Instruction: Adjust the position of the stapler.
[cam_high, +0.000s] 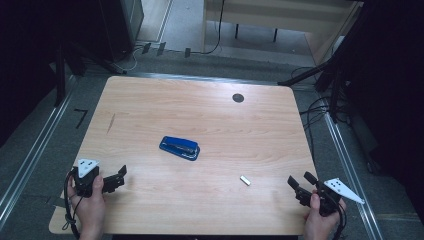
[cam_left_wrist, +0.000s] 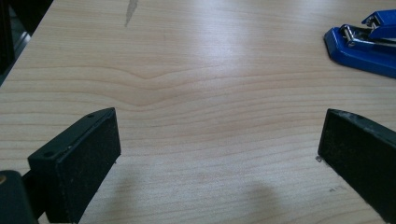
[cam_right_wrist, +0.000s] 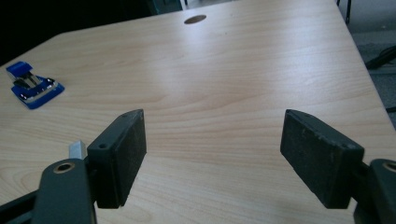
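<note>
1. At the lower left of the high view, the left claw (cam_high: 119, 177) is held by a hand (cam_high: 90, 205) over the near left corner of the desk (cam_high: 200, 115). Its jaws are spread wide with nothing between them, and bare wood is seen between them in the left gripper view (cam_left_wrist: 219, 154).
2. A dark streak (cam_high: 111, 123) is seen on the wood in the left part of the desk.
3. A blue stapler (cam_high: 180, 148) is laid flat near the middle of the desk, well apart from both claws (its metal parts are seen at the upper right of the left gripper view (cam_left_wrist: 366, 42) and at the left edge of the right gripper view (cam_right_wrist: 32, 86)).
4. A dark round hole (cam_high: 238, 98) is set in the desk toward its far edge, right of centre.
5. A small white block (cam_high: 245, 180) is found on the desk at the lower right of centre, between the stapler and the right claw; in the right gripper view it (cam_right_wrist: 77, 149) is partly hidden behind the left-hand jaw.
6. At the lower right, the right claw (cam_high: 300, 182) is held by the other hand (cam_high: 320, 220); it is released, its jaws standing well apart over bare wood (cam_right_wrist: 212, 149).
</note>
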